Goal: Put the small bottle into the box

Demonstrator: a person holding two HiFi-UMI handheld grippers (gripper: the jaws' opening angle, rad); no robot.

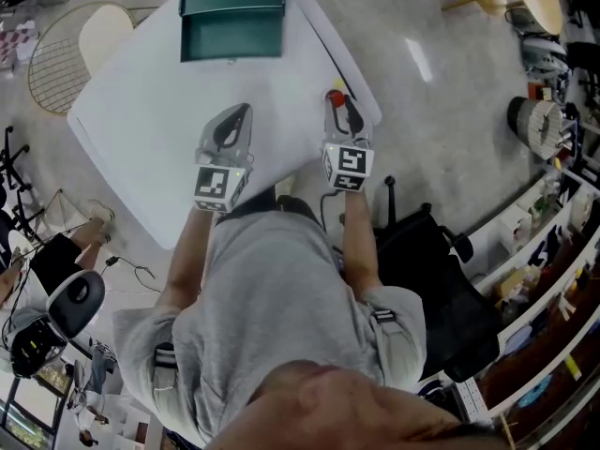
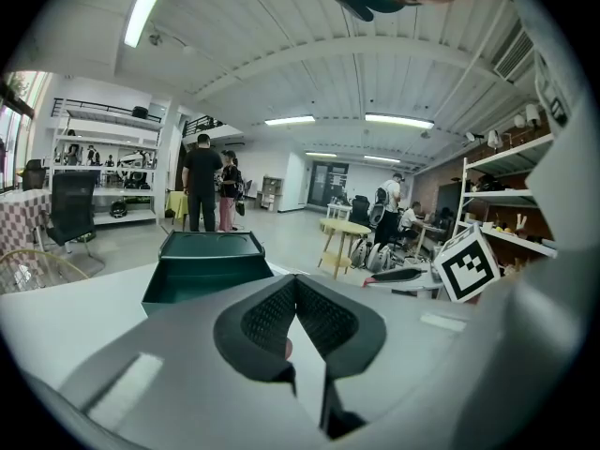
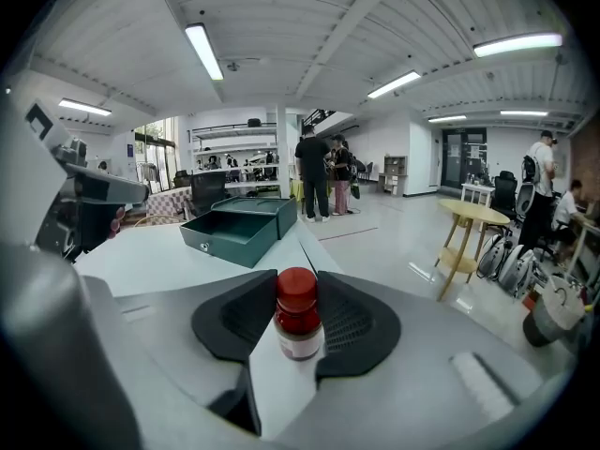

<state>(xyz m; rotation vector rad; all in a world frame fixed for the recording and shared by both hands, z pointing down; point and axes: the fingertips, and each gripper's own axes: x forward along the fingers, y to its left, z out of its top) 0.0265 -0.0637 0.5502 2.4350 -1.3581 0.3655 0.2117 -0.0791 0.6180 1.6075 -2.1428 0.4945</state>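
Right gripper view: my right gripper (image 3: 296, 281) clamps a small red-capped dark bottle (image 3: 298, 334), upright on the white worktop (image 3: 141, 256). My left gripper (image 2: 295, 286) is closed, empty. An open dark-green metal box (image 3: 234, 231) sits well beyond.

tee (image 1: 281, 307): grey | L gripper (image 1: 240, 111), R gripper (image 1: 338, 99): grey, blk pads | cubes (image 1: 217, 184) (image 1: 348, 165): b/w markers
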